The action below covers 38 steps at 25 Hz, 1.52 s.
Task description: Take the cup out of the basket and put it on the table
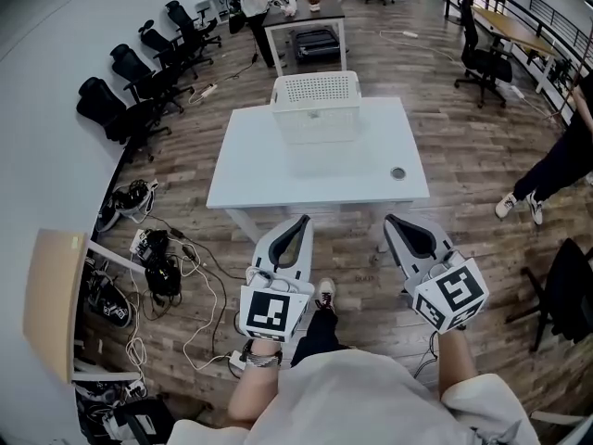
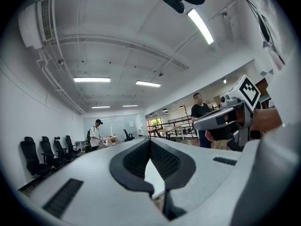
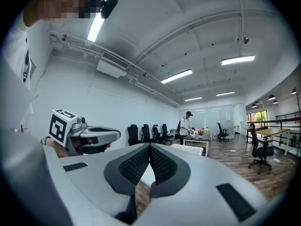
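Head view: left gripper [image 1: 303,221] and right gripper [image 1: 395,221], jaws pressed together and empty, hang low in frame, short of the table [image 1: 269,179]; step closer, opening one above the basket [image 1: 315,89].

A surface [image 1: 315,170] stands in the middle of the floor. A basket [image 1: 316,100] sits on its far edge, at the centre. A small round item [image 1: 397,172] lies on the surface near its front right corner. In front of the near edge, off the surface, the left gripper [image 1: 304,221] and right gripper [image 1: 391,221] are held side by side. Office chairs [image 1: 139,91] line the wall to the left. A second table [image 1: 306,17] stands behind the surface.
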{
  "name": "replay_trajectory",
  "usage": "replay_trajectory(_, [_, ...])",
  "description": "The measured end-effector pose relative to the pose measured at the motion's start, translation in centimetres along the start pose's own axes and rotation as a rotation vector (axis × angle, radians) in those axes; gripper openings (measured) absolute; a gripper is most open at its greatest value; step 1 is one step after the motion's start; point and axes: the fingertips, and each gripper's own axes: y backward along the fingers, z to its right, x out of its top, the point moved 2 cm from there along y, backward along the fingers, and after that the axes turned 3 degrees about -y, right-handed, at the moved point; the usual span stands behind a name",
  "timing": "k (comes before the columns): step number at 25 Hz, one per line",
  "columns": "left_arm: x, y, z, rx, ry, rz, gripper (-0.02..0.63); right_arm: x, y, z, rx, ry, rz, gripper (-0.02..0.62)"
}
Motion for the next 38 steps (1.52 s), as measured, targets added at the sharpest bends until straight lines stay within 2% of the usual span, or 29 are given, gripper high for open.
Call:
replay_trajectory(6, [-2.1,-4.8,-2.9,-0.013,0.006,-0.001,0.003,0.0,-4.0,3.6,-0.037,-0.006,0.015,0.017])
replay_trajectory(12, [-3.8,-11.5,-8.6,-0.02,-0.01,0.001,0.003,0.4,-11.7,7.8,-0.054,-0.032,0.027,0.017])
replay_trajectory(19, [-5.0,-18.5,-14.5,-0.02,-0.005,0.015,0.003,1.4,-19.9,12.2,-0.072,-0.014,0.025,0.017])
replay_trajectory(24, [-5.8,-22.2,-18.2,-0.04,-0.001,0.017,0.003,1.5,-24.9,14.2,-0.082,-0.015,0.005,0.017])
replay_trajectory(30, [-7.1,-26.2,-21.7,-0.068,-0.001,-0.006,0.003,1.7,-29.8,16.7,-0.084,-0.066,-0.012,0.017])
replay_trajectory(38, [-9.6,-29.0,-25.5,-0.102,0.019,-0.034,0.003,0.9,-35.4,17.7,-0.078,-0.059,-0.052,0.017])
